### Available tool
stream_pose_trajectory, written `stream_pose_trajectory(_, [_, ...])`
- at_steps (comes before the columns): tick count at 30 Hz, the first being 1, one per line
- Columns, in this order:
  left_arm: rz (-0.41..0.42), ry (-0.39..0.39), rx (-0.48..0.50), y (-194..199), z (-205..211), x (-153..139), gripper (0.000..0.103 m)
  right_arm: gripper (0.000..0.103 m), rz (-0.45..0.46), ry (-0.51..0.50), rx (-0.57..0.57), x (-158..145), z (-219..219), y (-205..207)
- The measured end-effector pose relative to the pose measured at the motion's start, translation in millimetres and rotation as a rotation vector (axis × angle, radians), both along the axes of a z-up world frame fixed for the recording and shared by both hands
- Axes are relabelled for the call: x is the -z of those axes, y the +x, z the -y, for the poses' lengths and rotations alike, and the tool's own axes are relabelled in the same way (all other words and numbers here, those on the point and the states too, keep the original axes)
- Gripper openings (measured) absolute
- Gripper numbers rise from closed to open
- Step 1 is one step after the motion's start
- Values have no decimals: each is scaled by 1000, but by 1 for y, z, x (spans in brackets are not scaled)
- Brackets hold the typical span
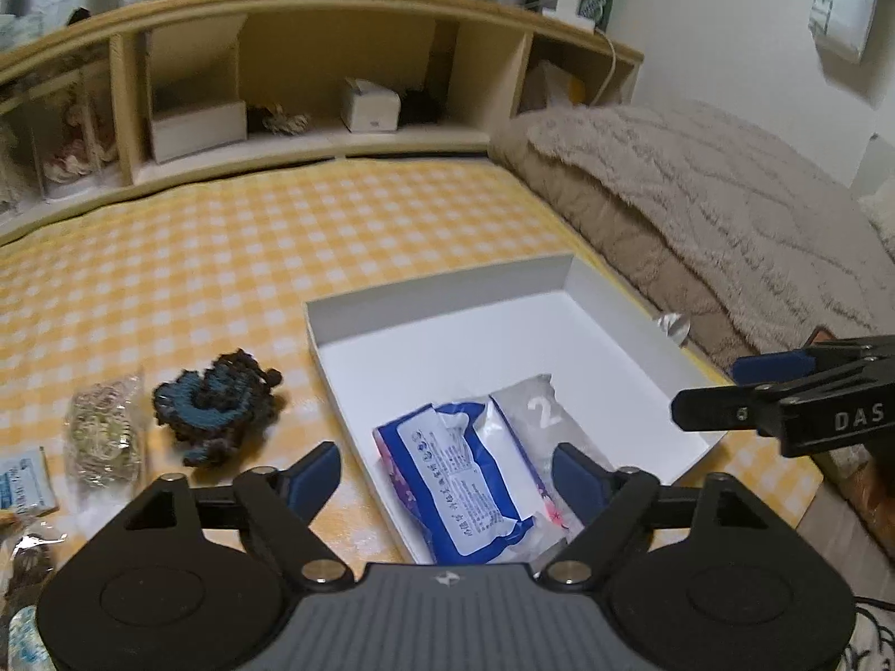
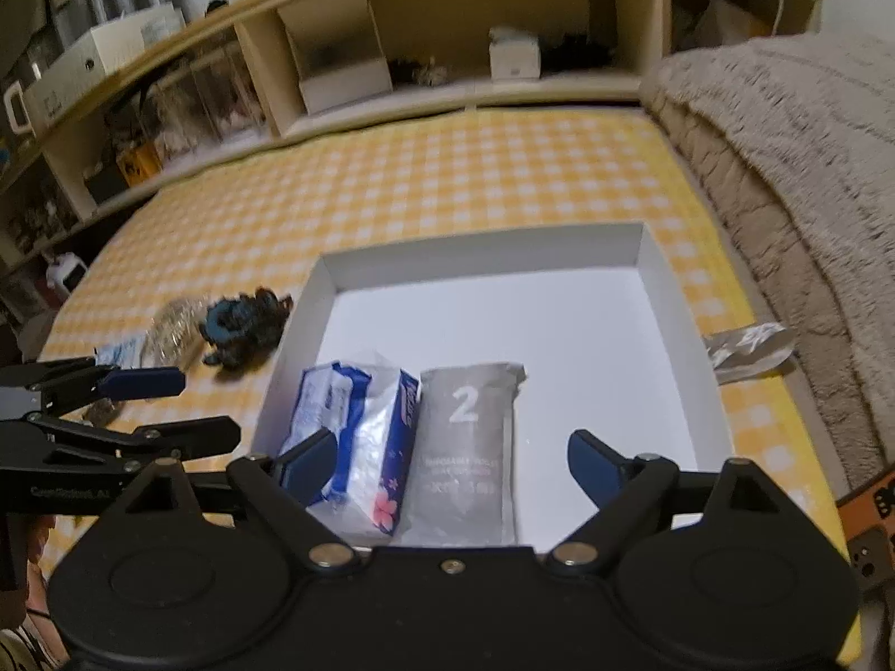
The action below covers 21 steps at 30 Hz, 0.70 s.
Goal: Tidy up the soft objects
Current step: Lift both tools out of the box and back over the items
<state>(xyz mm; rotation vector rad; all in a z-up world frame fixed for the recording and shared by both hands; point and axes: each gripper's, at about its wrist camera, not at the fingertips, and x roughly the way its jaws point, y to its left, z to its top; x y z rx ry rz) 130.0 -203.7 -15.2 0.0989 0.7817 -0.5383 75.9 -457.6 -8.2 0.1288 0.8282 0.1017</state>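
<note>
- A shallow white cardboard box (image 2: 651, 257) lies on the bed's yellow-and-white checked sheet (image 2: 447, 179).
- Inside the box, at its 7 o'clock corner, a blue-and-white plastic tissue pack (image 2: 386, 442) lies touching a grey foil pouch printed with a white "2" (image 2: 467, 447), which is on its 3 o'clock side.
- The left hand-held gripper (image 1: 446, 481) hangs above these two packs, jaws spread wide, nothing between them.
- The right hand-held gripper (image 2: 447, 467) hangs beside it, also wide open and empty.
- At 9 o'clock of the box, on the sheet, a dark brown-and-blue crocheted piece (image 1: 221, 405) lies next to a clear bag of pale rubber bands (image 1: 103, 436).
- A beige fleece blanket (image 1: 699, 195) lies at 2 o'clock.
</note>
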Motion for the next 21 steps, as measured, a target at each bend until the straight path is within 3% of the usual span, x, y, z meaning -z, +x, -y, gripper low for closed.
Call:
stream_pose_trajectory(8, [57, -30, -36, -23, -22, -25, 103, 102, 97, -4, 54, -25, -10, -33])
stream_pose_trajectory(21, [87, -85, -98, -53, -62, -41, 103, 103, 199, -37, 80, -44, -37, -76])
